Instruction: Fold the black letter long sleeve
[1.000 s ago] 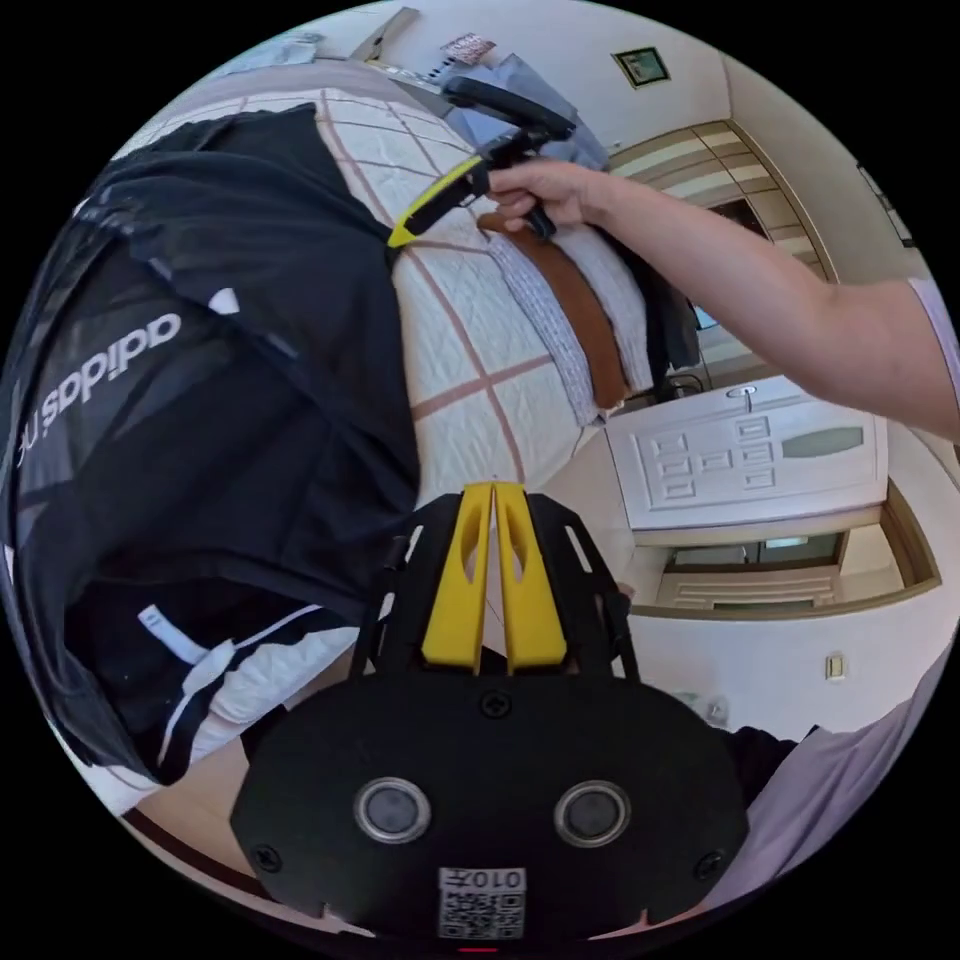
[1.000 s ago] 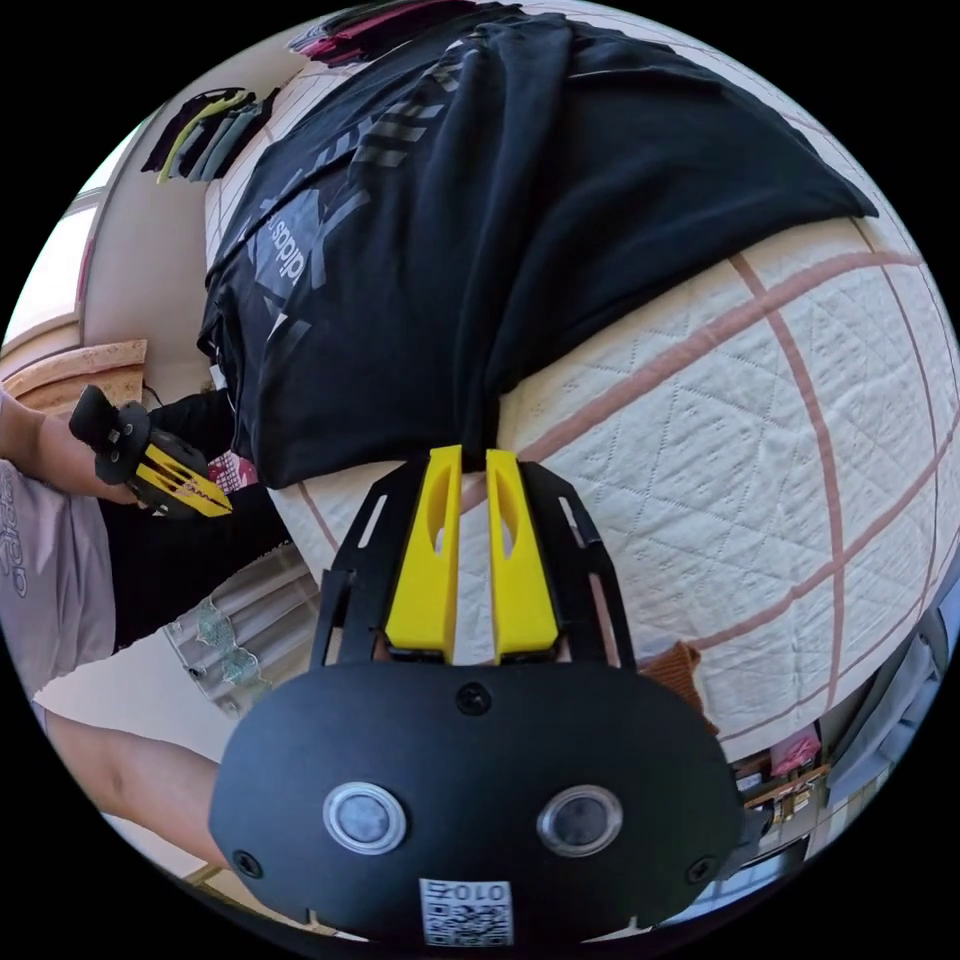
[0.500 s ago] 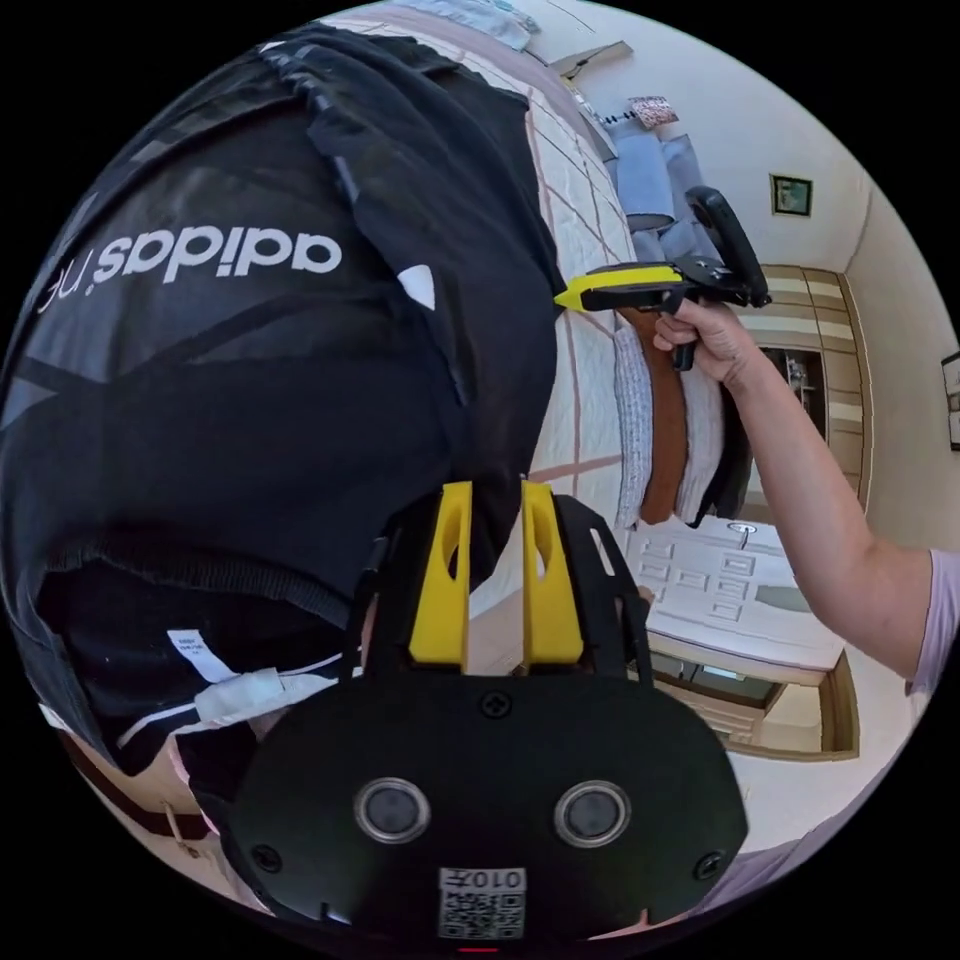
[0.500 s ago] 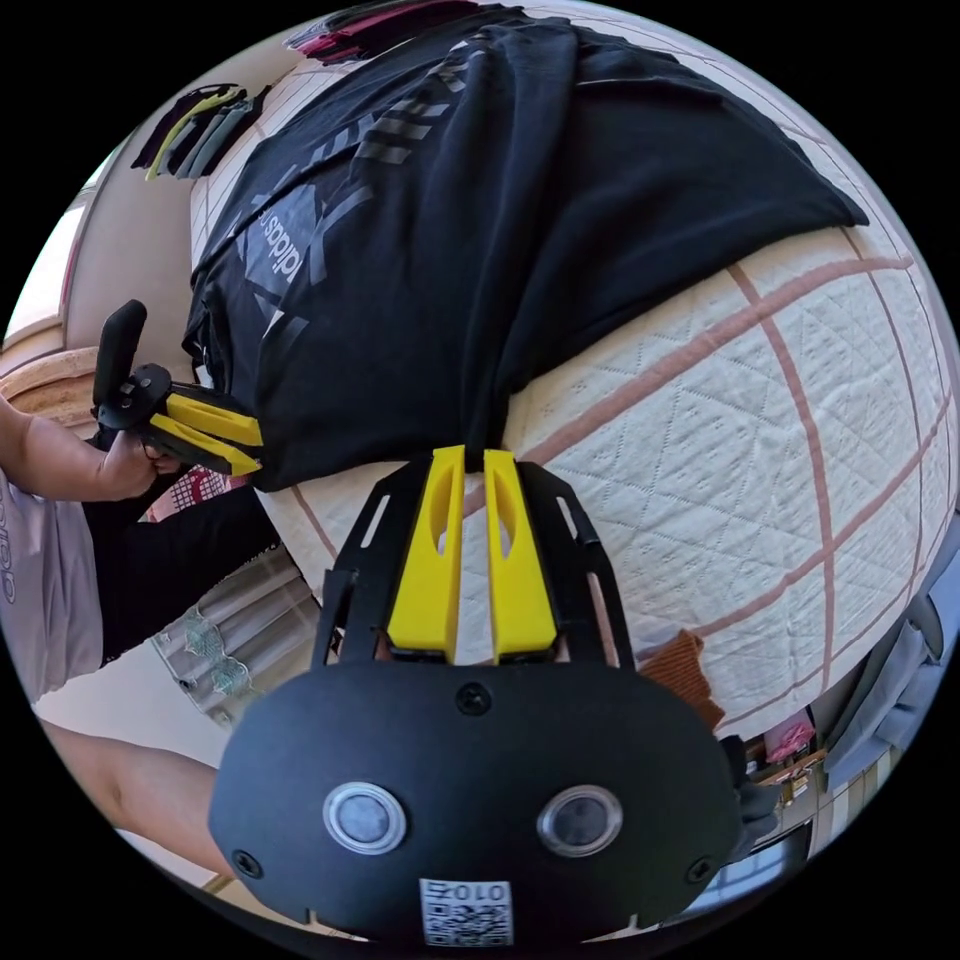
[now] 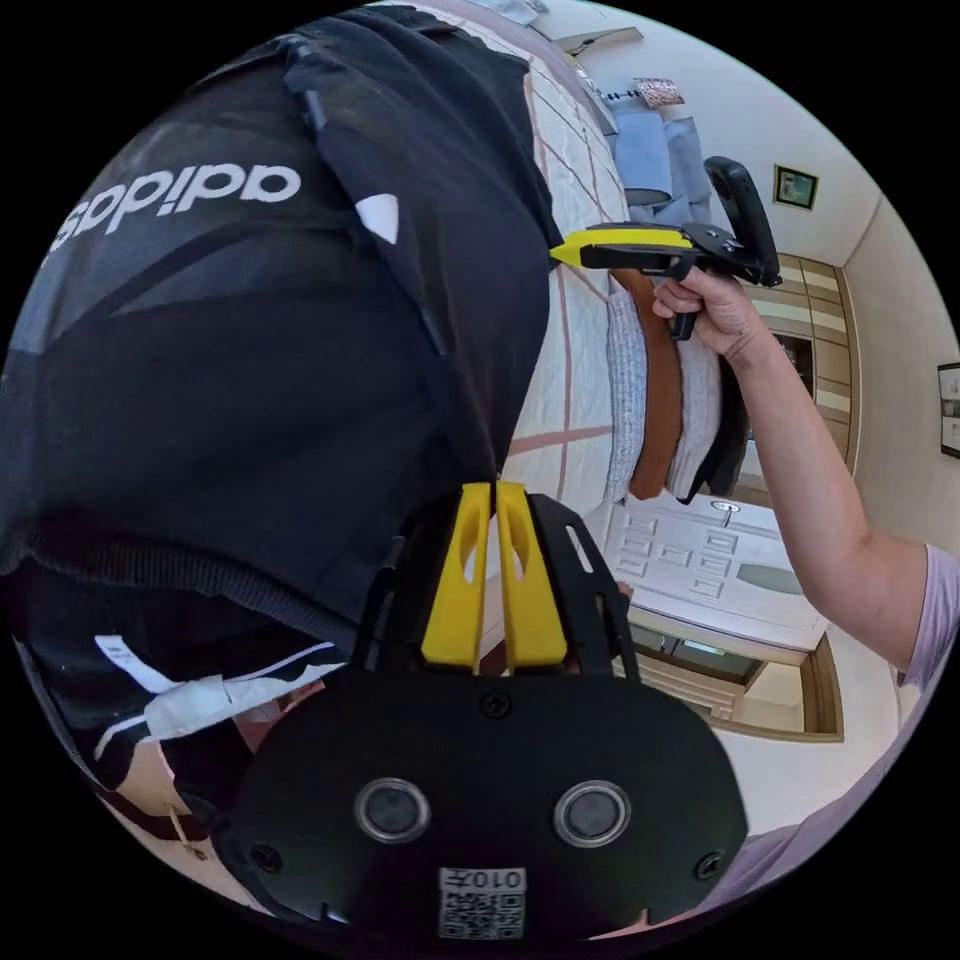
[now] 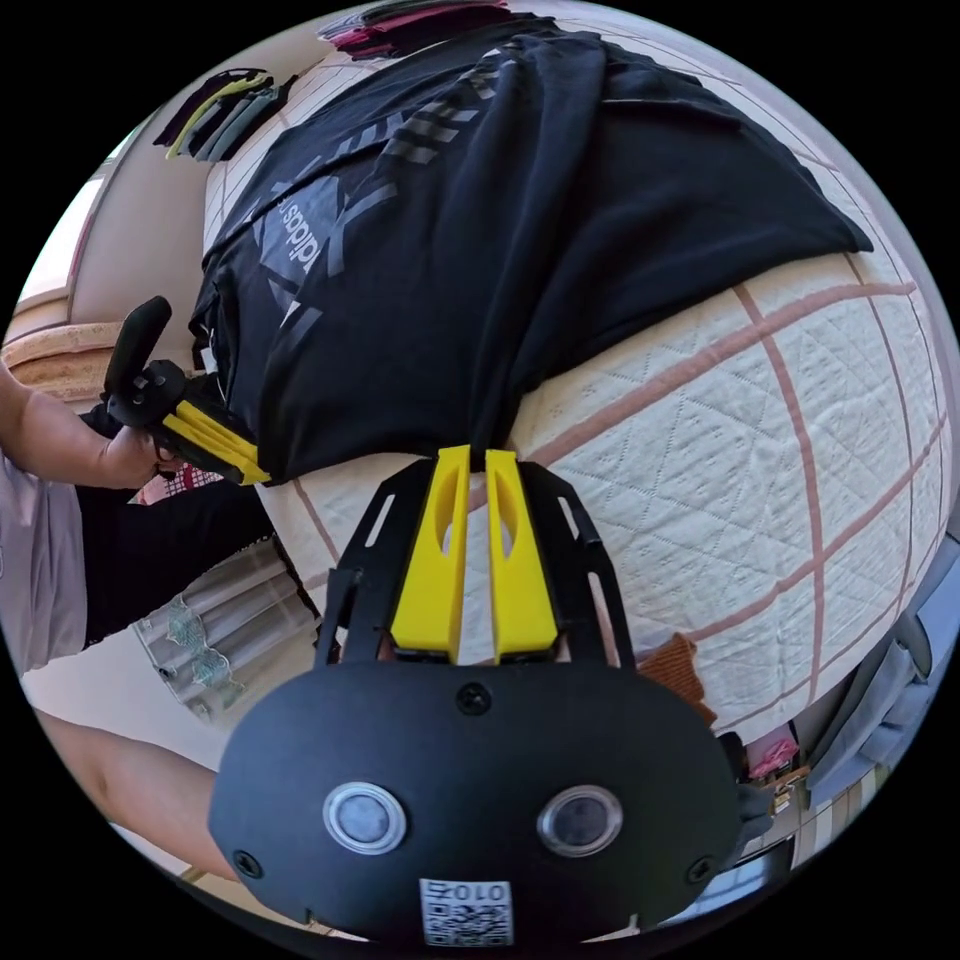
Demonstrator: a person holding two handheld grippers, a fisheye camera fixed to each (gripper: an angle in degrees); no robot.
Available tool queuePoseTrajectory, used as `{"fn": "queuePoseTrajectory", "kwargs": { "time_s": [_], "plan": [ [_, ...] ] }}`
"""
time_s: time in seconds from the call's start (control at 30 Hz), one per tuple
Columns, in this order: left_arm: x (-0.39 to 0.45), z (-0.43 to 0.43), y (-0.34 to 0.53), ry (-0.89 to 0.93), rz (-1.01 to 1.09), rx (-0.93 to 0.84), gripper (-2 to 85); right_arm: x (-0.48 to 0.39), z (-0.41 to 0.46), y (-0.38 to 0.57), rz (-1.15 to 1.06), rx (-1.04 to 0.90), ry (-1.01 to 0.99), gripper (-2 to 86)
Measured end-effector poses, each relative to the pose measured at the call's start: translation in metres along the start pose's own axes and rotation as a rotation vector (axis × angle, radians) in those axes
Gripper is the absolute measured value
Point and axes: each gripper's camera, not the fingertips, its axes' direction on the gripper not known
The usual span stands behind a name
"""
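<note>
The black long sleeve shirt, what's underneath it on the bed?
Under the black long sleeve shirt lies a cream quilted bedspread with brownish-pink grid lines, seen wherever the fabric stops. What the bedspread looks like beneath the shirt's middle cannot be seen; the cloth covers it.

Black long sleeve [image 6: 480, 270] w/ white lettering and grey stripe graphics at 10 o'clock of right gripper view. Quilt [image 6: 760, 480]: cream, diamond stitch, pink-brown grid lines. Both grippers: yellow jaws, black bodies. Door [image 5: 715, 575] at 4 o'clock of left gripper view: white.

Black lettered long sleeve [image 6: 480, 250] lies crumpled on the quilted bed [image 6: 760, 480].
</note>
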Motion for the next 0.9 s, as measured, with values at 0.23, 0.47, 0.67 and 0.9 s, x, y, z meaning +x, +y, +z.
{"fn": "queuePoseTrajectory", "kwargs": {
  "time_s": [0.23, 0.47, 0.67, 0.9],
  "plan": [
    [0.057, 0.020, 0.025, -0.103, 0.179, -0.047, 0.0, -0.005, 0.003, -0.006, -0.043, -0.131, 0.020, 4.5],
    [0.047, 0.013, 0.044, 0.117, 0.052, -0.017, 1.0, 0.005, 0.010, -0.008, 0.073, -0.138, -0.027, 3.4],
    [0.066, -0.018, 0.103, 0.181, 0.124, -0.143, 2.0, 0.011, -0.024, 0.028, 0.321, -0.032, 0.079, 2.3],
    [0.085, -0.126, 0.088, 0.046, 0.198, 0.054, 4.4, -0.019, -0.096, 0.005, 0.325, 0.274, 0.197, 4.2]
  ]
}}
